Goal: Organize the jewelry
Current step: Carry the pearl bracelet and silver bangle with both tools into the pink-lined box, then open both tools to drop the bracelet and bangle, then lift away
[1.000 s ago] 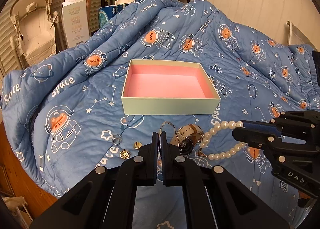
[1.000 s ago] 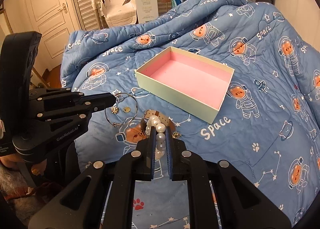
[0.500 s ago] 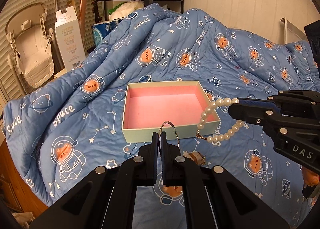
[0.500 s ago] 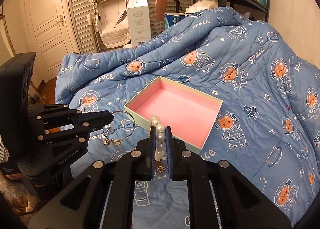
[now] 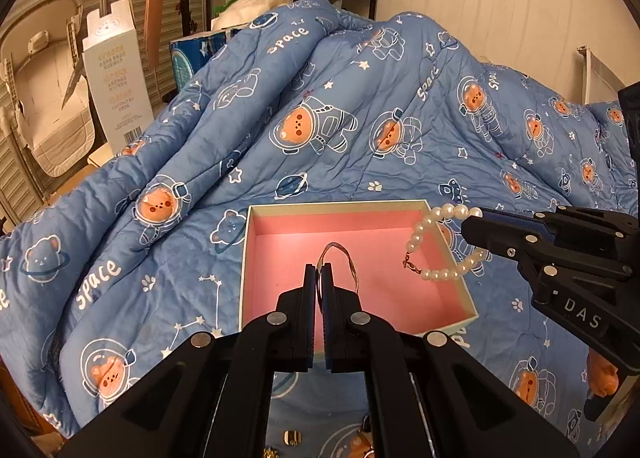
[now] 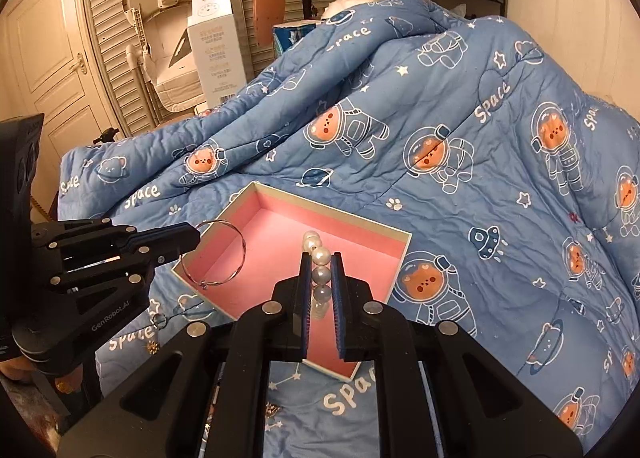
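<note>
Two hand-held grippers point(image 5: 319, 274) point(image 6: 321, 272) over box point(image 5: 448, 258)

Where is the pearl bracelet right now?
The pearl bracelet hangs clamped in the right hand-held gripper, above the right rim of the pink-lined box, right of the thin bangle.

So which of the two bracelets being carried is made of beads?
The pearl bracelet, held by the right gripper; the left gripper holds a thin metal bangle.

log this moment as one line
left hand-held gripper: shut on bangle | right hand-held gripper: shut on pearl bracelet | both over box
</note>
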`<state>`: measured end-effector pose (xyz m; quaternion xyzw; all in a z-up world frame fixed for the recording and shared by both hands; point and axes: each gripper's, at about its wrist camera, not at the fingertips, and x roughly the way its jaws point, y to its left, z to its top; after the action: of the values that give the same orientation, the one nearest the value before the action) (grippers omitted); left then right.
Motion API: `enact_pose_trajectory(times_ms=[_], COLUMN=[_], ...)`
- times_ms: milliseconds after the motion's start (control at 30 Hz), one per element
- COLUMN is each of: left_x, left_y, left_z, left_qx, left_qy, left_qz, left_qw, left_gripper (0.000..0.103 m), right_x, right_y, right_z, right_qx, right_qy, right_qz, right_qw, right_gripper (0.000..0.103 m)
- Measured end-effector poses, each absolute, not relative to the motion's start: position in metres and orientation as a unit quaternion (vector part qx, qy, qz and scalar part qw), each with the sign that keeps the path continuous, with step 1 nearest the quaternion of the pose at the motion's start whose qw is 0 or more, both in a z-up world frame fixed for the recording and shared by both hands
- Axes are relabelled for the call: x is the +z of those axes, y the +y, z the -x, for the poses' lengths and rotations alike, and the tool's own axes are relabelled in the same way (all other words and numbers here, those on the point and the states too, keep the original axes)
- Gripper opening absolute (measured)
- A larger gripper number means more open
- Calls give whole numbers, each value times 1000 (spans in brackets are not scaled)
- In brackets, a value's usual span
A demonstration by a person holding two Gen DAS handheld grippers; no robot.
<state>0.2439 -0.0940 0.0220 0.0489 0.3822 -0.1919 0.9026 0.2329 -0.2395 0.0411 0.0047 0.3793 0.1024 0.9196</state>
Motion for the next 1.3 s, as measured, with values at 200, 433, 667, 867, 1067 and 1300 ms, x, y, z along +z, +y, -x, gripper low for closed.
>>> enact_pose_trajectory(times_ms=[200, 433, 667, 867, 1067, 1300], left_x=[-5, -31, -42, -47, -35, 10], left_y=[-105, -114, -114, -114, -111, -83], left_z=[-288, -313, -325, -327, -320, -300], left_qx=[-200, -201, -182, -174, -173, -175], left_qy=[423, 453, 464, 466, 448, 391], left_qz=[-31, -40, -60, -66, -77, -42], left_qw=[883, 868, 865, 865, 874, 903], left_gripper=[3, 3, 3, 3, 21, 71], right_x=[10, -21, -32, -37, -33, -7], right_y=[-244, -249, -256, -253, -249, -251], right_z=[-275, -304, -317, -318, -314, -298], right_qx=[127, 101, 71, 68, 71, 75], right_qy=[421, 452, 462, 458, 445, 403], right_qz=[-55, -69, -37, -18, 1, -7], right_qw=[896, 884, 883, 886, 892, 912], right_gripper=[10, 10, 10, 10, 25, 55])
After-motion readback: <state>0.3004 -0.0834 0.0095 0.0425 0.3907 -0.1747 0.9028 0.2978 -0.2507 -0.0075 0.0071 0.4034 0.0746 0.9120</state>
